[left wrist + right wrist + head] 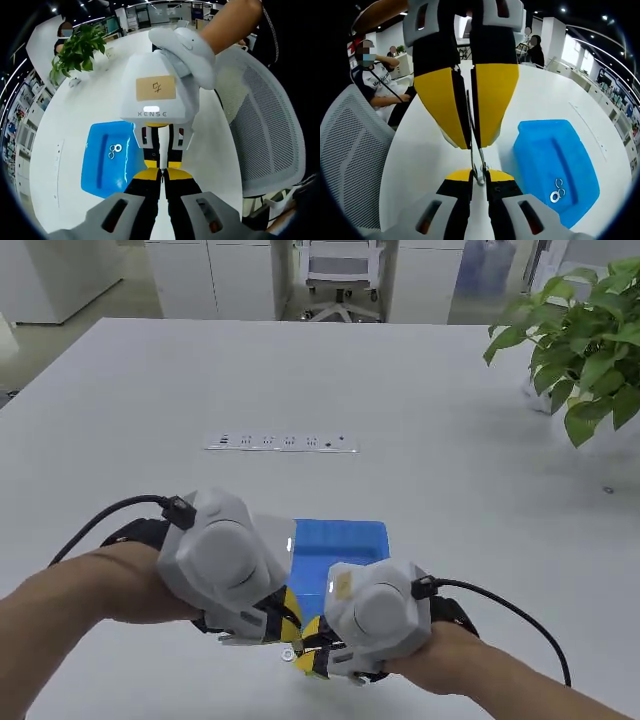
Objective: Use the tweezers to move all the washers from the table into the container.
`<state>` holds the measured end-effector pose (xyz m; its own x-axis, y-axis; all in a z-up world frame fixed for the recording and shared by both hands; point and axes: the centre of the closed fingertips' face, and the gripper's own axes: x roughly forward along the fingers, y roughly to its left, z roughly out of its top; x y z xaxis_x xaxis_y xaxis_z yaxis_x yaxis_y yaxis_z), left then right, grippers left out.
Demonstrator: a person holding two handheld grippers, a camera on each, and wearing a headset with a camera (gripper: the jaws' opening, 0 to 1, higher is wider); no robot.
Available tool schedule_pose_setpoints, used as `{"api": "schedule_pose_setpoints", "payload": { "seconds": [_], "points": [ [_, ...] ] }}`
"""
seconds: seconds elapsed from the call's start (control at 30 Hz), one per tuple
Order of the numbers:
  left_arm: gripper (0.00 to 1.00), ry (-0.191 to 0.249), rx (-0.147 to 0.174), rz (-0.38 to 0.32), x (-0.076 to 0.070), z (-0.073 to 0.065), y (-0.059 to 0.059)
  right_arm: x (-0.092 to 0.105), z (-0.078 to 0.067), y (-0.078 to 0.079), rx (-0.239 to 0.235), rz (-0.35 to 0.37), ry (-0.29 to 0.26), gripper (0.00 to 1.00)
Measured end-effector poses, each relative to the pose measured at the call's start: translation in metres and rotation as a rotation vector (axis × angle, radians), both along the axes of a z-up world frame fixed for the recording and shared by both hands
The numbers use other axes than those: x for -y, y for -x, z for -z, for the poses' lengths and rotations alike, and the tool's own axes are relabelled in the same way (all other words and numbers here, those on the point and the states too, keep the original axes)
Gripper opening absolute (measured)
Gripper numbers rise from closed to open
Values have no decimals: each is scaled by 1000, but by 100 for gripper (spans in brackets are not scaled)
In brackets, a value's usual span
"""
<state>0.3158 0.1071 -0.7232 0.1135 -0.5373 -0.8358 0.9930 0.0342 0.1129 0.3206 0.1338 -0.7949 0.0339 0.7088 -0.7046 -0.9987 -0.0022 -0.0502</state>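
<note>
My two grippers meet tip to tip over the near table edge. Thin metal tweezers (475, 145) run between them. My right gripper (479, 176) is shut on one end, and my left gripper (471, 107), with yellow pads, is closed on the other end. In the head view, the left gripper (290, 608) comes in from the left and the right gripper (312, 642) from the right. A small washer (288, 654) lies on the table just below them. The blue container (340, 545) sits just beyond, holding a few washers (116, 149) (557, 190).
A white power strip (282, 443) lies across the middle of the table (420, 420). A potted plant (590, 335) stands at the far right, and an office chair (340, 275) beyond the far edge. A grey mesh chair (265, 130) is behind me.
</note>
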Motion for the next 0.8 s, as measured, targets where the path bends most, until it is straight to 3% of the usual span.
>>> {"api": "schedule_pose_setpoints", "payload": {
  "seconds": [0.8],
  "points": [
    [7,14,-32,0,4,3,-5,2,6,0,-19,15,-5,12]
  ]
}}
